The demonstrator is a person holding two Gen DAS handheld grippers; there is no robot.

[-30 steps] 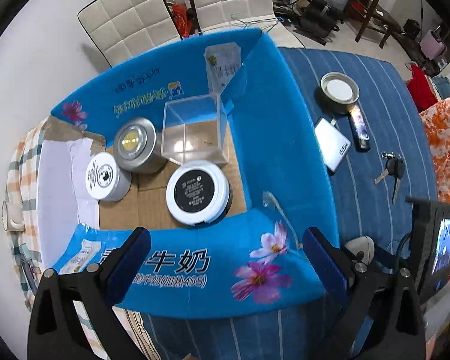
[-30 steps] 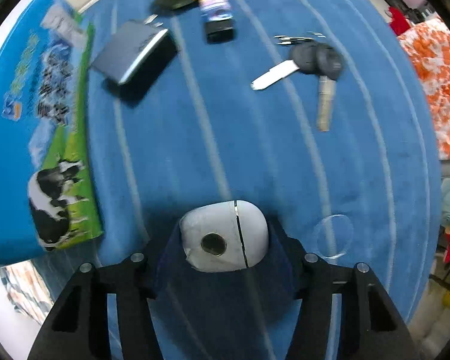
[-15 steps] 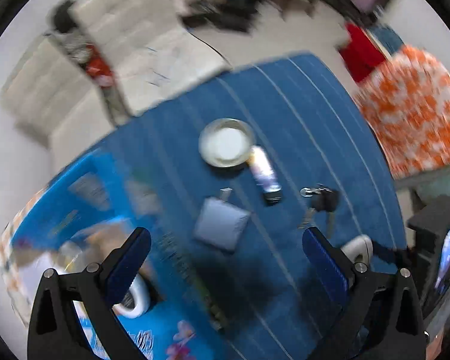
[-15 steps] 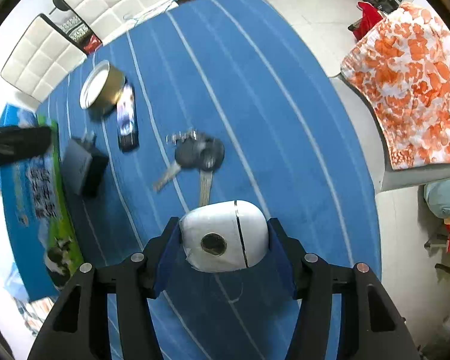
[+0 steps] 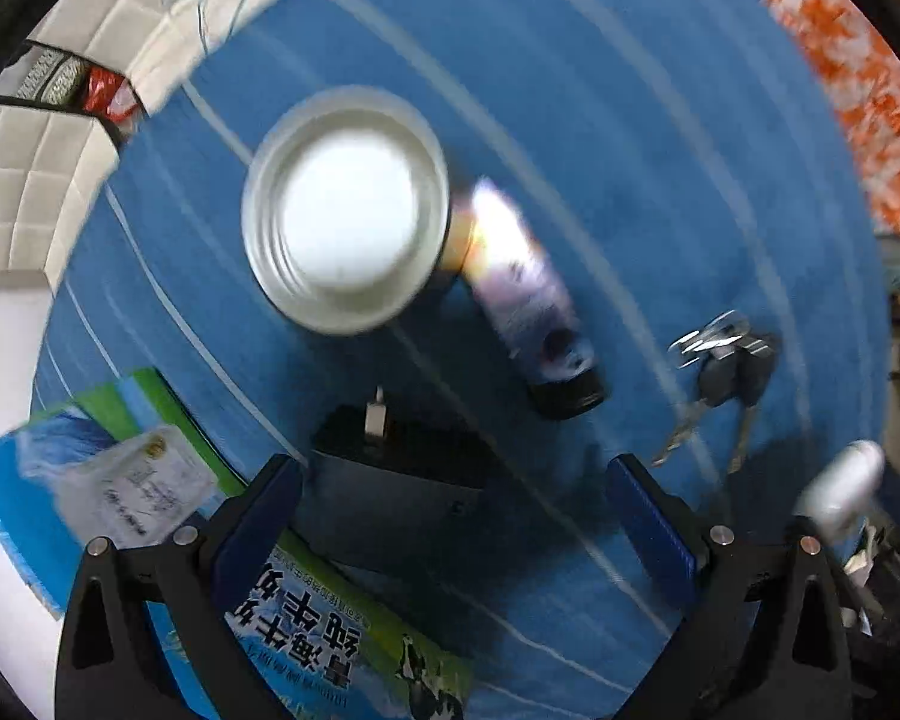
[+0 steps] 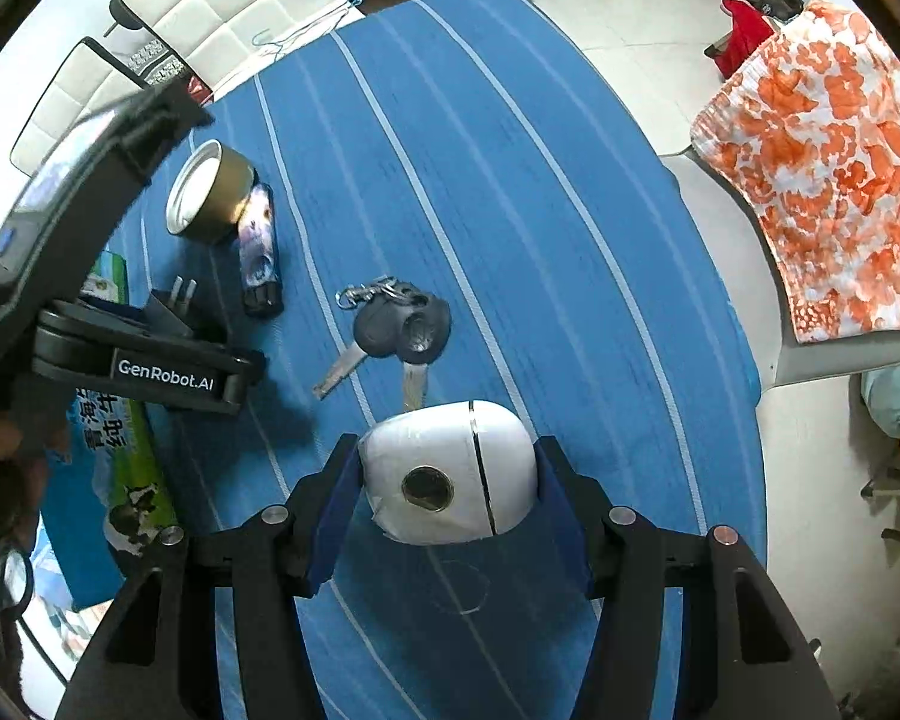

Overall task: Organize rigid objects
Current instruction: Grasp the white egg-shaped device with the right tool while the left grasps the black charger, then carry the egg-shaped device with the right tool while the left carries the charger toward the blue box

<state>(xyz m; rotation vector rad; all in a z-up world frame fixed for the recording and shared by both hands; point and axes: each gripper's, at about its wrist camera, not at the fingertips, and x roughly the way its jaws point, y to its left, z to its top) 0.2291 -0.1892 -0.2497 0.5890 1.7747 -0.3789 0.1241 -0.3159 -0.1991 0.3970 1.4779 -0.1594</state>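
Right wrist: bottle (image 6: 259, 249) flat, cap seemingly nearest.

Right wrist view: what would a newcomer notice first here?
The white rounded case is clamped in the right gripper above the blue striped cloth. Beyond it lie the keys, and further left stands a round tin beside a lying bottle.

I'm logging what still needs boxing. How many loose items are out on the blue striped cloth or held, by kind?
Round tin: 1
Lying bottle: 1
Plug adapter: 1
Key bunch: 1
White case, held in the right gripper: 1
Total: 5
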